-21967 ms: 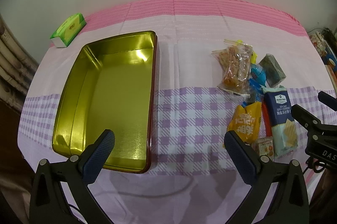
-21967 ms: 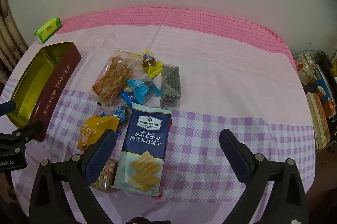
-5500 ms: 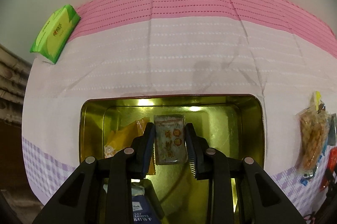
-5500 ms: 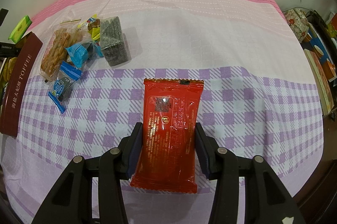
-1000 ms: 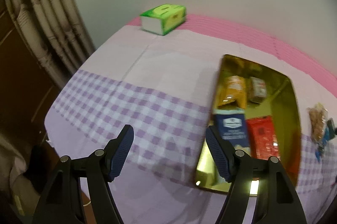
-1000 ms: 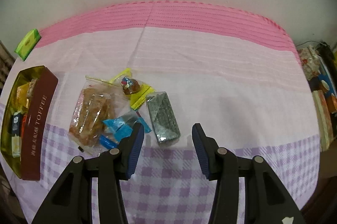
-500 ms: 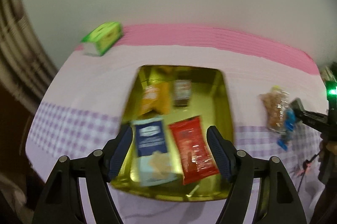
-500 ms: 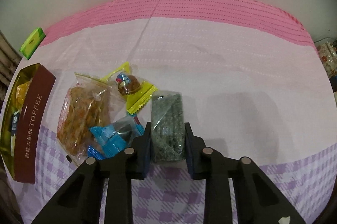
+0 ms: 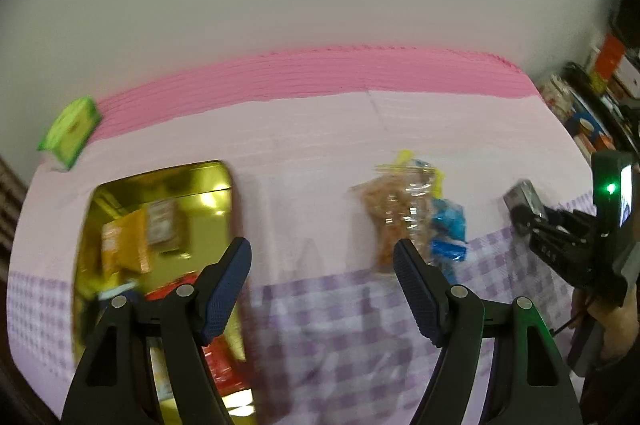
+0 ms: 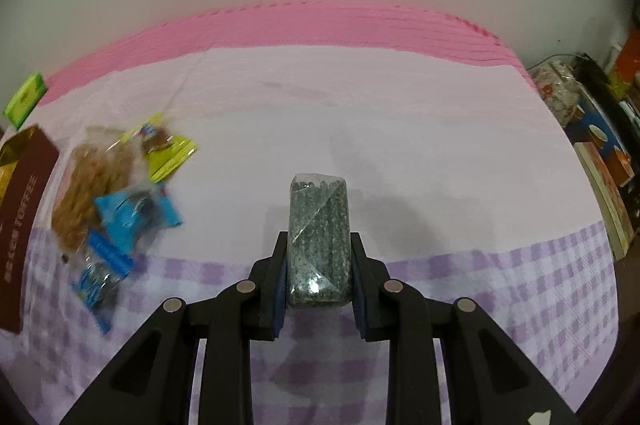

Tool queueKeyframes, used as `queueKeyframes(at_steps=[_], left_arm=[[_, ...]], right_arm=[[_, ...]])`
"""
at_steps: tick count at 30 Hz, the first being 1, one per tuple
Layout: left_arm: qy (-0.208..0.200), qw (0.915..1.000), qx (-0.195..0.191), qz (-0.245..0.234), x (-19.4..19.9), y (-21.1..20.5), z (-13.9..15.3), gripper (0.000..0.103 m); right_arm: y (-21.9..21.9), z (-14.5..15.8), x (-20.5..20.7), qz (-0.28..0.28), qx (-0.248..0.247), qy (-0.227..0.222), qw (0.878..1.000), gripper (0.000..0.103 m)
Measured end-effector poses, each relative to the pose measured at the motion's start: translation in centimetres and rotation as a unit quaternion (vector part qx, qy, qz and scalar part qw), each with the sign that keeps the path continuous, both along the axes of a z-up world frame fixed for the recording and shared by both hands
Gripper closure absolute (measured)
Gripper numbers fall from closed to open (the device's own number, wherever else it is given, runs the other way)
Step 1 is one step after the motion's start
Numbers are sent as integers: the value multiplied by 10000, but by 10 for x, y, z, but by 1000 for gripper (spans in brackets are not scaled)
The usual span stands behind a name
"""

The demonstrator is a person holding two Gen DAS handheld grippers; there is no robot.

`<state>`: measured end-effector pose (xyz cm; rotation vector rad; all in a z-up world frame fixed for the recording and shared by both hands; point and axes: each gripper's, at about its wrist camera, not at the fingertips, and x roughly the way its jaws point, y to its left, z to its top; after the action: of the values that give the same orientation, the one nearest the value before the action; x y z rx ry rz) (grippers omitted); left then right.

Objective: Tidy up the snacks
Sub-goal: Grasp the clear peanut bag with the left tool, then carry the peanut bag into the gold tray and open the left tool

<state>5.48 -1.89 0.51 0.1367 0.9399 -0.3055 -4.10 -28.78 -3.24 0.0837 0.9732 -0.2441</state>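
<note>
Right tool (image 10: 319, 275) is clamped tight on the dark green snack pack (image 10: 319, 239), held just above the tabletop (image 10: 400, 145). Left tool (image 9: 322, 291) hangs wide apart with nothing in it, between the gold tin (image 9: 208, 181) and the leftover snack pile (image 9: 404, 213).

One gold tin (image 9: 224, 181), one green tissue pack (image 9: 70, 131) — two blue packets (image 10: 132, 213).

On the tablecloth (image 9: 320, 129): tin (image 9: 224, 193) at left, tissue pack (image 9: 70, 131) behind it near the far left edge. In the tin: several packets, one (image 9: 162, 225) toward the far end, another (image 9: 218, 357) nearer. Right of the tin, apart from it: a cluster of snack bags (image 9: 400, 213). Right of the cluster, clear of it: seaweed pack (image 10: 319, 237), between the pads of the right gripper (image 10: 319, 285). Beyond the table's right edge: stacked boxes (image 10: 604, 161).
</note>
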Motion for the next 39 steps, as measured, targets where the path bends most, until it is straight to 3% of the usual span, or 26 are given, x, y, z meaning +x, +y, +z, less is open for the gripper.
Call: queueKeyframes(at_steps=[6, 10, 24, 26, 28, 30, 39], left_arm=[[121, 9992, -44, -368, 10, -34, -14, 29], [413, 9982, -104, -420, 26, -49, -25, 29], [612, 9976, 36, -331, 53, -73, -54, 30], [683, 9971, 22, -328, 54, -73, -58, 38], [796, 9960, -109, -379, 52, -70, -61, 55], [792, 9961, -160, -360, 50, -67, -60, 61], [866, 9957, -221, -252, 37, -50, -60, 64]], right_arm=[[-8, -4, 0, -85, 46, -204, 9997, 79], [-10, -7, -2, -158, 150, -245, 9995, 78], [-7, -8, -5, -151, 64, -393, 9991, 78], [-7, -8, -5, -155, 59, -392, 9991, 78], [-9, -8, -4, -157, 69, -395, 9991, 78], [-9, -8, -4, -153, 67, -394, 9991, 78], [-9, -8, -4, -163, 63, -399, 9991, 78]])
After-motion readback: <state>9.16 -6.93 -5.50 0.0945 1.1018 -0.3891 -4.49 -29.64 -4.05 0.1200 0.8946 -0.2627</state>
